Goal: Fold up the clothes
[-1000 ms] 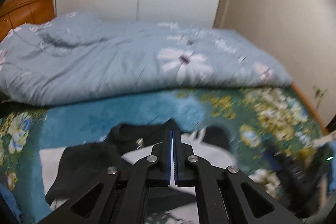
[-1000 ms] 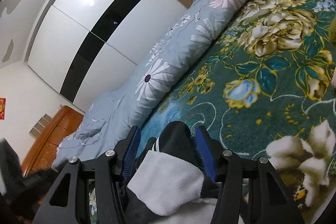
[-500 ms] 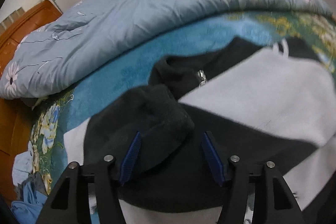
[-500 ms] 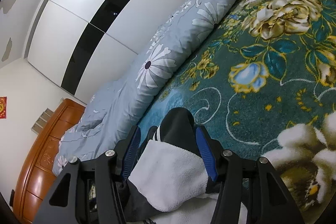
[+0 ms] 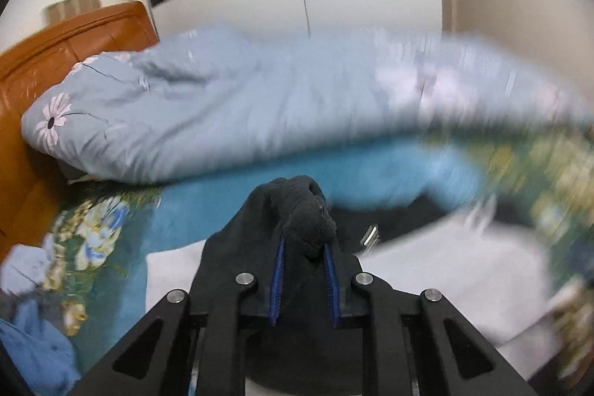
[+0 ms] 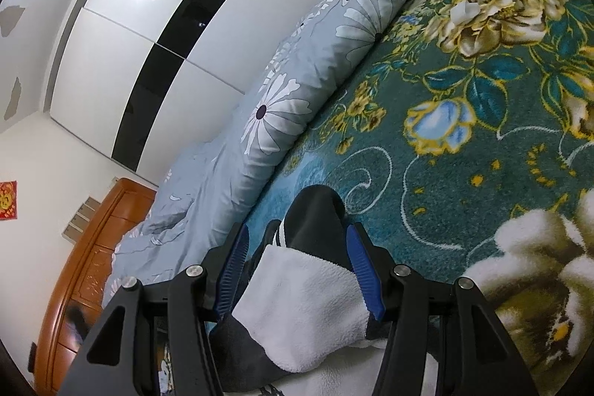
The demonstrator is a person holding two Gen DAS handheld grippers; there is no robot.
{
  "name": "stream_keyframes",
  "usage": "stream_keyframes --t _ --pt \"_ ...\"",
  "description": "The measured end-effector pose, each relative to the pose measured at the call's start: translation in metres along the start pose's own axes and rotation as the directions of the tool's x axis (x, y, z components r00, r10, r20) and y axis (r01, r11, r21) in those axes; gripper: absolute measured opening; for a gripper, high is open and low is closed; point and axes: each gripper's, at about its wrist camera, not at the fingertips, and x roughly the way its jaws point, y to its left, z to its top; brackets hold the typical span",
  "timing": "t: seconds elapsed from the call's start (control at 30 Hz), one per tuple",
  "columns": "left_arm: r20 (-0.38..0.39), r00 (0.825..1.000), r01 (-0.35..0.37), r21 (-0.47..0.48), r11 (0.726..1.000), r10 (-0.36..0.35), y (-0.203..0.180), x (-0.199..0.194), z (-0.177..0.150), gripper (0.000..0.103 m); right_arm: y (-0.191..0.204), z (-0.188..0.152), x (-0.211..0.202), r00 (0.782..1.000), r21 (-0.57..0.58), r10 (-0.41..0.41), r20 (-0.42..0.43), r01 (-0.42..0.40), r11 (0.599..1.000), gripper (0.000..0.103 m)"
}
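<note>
A black and white fleece jacket point(image 5: 445, 266) lies on the teal floral bedspread point(image 6: 464, 136), its zipper pull point(image 5: 371, 234) showing near the collar. My left gripper point(image 5: 303, 245) is closing, and its blue pads squeeze a bunched black sleeve end point(image 5: 308, 210) that stands up above the fingers. In the right wrist view, my right gripper point(image 6: 297, 229) is shut on the other sleeve point(image 6: 304, 288), white fleece with a black cuff point(image 6: 315, 210) poking out past the fingertips. The left wrist view is blurred on its right side.
A rolled light-blue quilt point(image 5: 241, 106) with daisy prints runs along the far side of the bed. An orange wooden headboard point(image 5: 55, 54) stands at the left. A white and black wardrobe point(image 6: 148, 43) fills the wall behind. Blue clothes point(image 5: 33, 340) lie at the lower left.
My left gripper went from shut and empty to open around the black sleeve end, then closed on it and swung left toward the headboard. The right gripper kept its grip and barely moved.
</note>
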Motion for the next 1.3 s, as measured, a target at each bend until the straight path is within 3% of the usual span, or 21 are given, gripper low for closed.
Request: stream_keyframes --t 0.13,0.3,0.47,0.57,0.63,0.73,0.8,0.83,0.9,0.97,1.03,1.13,1.3 --pt "0.078 0.987 0.142 0.025 0.989 -0.144 -0.028 -0.037 0.029 0.021 -0.005 0.002 -0.001 1.0 0.018 -0.003 0.002 0.003 1.0 0.056" --pt "-0.022 0.958 0.286 0.015 0.958 -0.286 -0.074 -0.013 0.018 0.021 -0.011 0.007 -0.008 1.0 0.031 -0.005 0.019 0.005 1.0 0.056" --pt "-0.175 0.927 0.339 0.017 0.941 -0.331 -0.112 0.035 -0.021 0.021 -0.017 0.012 -0.013 0.999 0.035 -0.004 0.037 0.003 0.999 0.057" --pt "-0.274 0.894 0.369 0.0 0.929 -0.355 -0.122 0.058 -0.043 0.026 -0.016 0.013 -0.012 0.999 0.027 0.004 0.034 -0.005 1.0 0.057" --pt "-0.325 0.866 0.395 -0.025 0.918 -0.381 -0.124 0.062 -0.052 0.037 -0.014 0.013 -0.012 0.999 0.012 0.018 0.032 -0.019 1.0 0.057" --pt "-0.324 0.838 0.443 -0.064 0.894 -0.438 -0.11 0.045 -0.052 0.052 -0.004 0.012 -0.01 0.998 -0.03 0.053 0.019 -0.053 0.998 0.057" --pt "-0.273 0.846 0.454 -0.084 0.887 -0.459 -0.089 0.027 -0.045 0.058 0.004 0.009 -0.005 0.996 -0.064 0.083 -0.012 -0.084 0.994 0.057" --pt "-0.24 0.876 0.411 -0.083 0.908 -0.419 -0.076 0.02 -0.042 0.062 0.007 0.008 -0.003 0.995 -0.08 0.097 -0.028 -0.099 0.992 0.057" --pt "-0.178 0.946 0.26 -0.074 0.963 -0.27 -0.047 0.008 -0.037 0.064 0.018 0.001 0.008 0.988 -0.127 0.118 -0.098 -0.13 0.983 0.057" --pt "-0.144 0.985 0.086 -0.072 0.994 -0.096 -0.019 0.006 -0.037 0.065 0.029 -0.008 0.02 0.976 -0.173 0.129 -0.174 -0.16 0.972 0.057" --pt "-0.134 0.991 -0.038 -0.071 0.997 0.028 0.013 0.012 -0.046 0.065 0.04 -0.021 0.035 0.961 -0.229 0.116 -0.251 -0.175 0.958 0.056" --pt "-0.169 0.978 -0.138 -0.1 0.985 0.12 0.049 0.024 -0.064 0.065 0.047 -0.038 0.053 0.954 -0.297 0.035 -0.299 -0.128 0.946 0.056" --pt "-0.28 0.959 -0.11 -0.259 0.959 0.034 0.097 0.044 -0.101 0.065 0.038 -0.053 0.074 0.946 -0.265 -0.012 -0.325 -0.079 0.961 0.056"
